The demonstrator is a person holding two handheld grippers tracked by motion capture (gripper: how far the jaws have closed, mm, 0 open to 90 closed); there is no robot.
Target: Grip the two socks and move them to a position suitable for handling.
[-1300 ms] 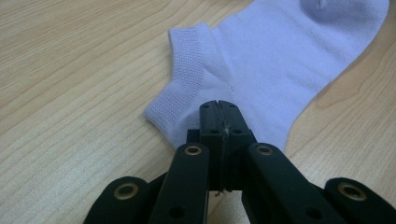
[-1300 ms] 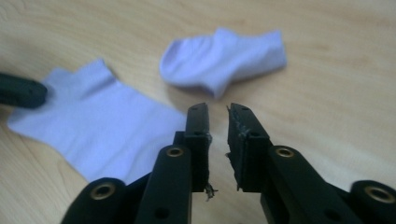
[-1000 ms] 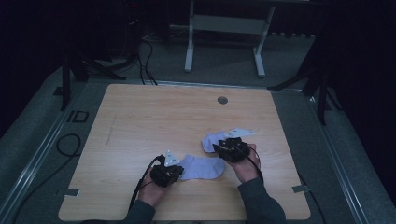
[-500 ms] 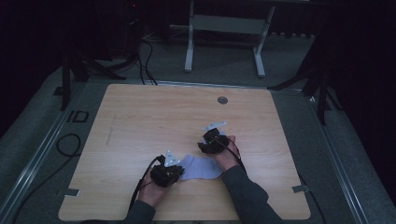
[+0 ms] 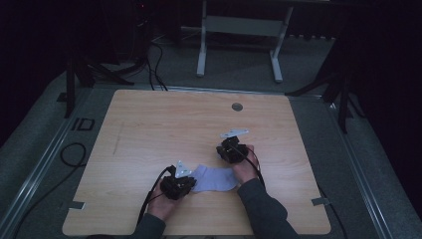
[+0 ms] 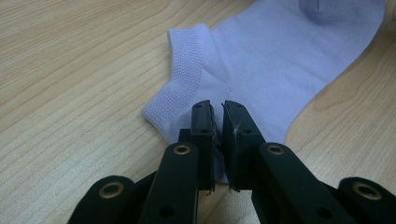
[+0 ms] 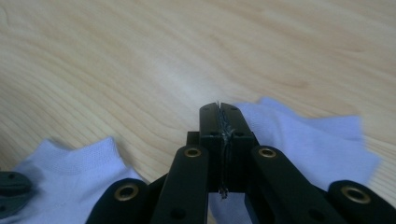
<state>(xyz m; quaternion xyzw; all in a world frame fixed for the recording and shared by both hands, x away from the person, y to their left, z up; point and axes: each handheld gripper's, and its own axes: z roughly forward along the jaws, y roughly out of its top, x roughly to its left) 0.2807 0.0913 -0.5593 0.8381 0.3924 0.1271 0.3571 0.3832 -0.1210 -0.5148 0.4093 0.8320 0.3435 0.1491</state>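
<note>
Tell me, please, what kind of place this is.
Probably a recording lab or studio: a wooden table in a dark room, black stands beside it, cables on grey carpet, and a handheld gripper holding a sock.

Wood table (image 5: 164,129) w/ pale sock (image 5: 215,178) flat.

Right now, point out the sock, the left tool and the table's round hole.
sock (image 6: 280,51), left gripper view, flat middle of the fabric.
left tool (image 6: 218,114), left gripper view, between its tips.
round hole (image 5: 237,106), high view, its centre.

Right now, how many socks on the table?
2. One sock lies flat between the grippers, cuff pinched by the left gripper. The other sock is in the right gripper, mostly hidden in the high view.
</note>
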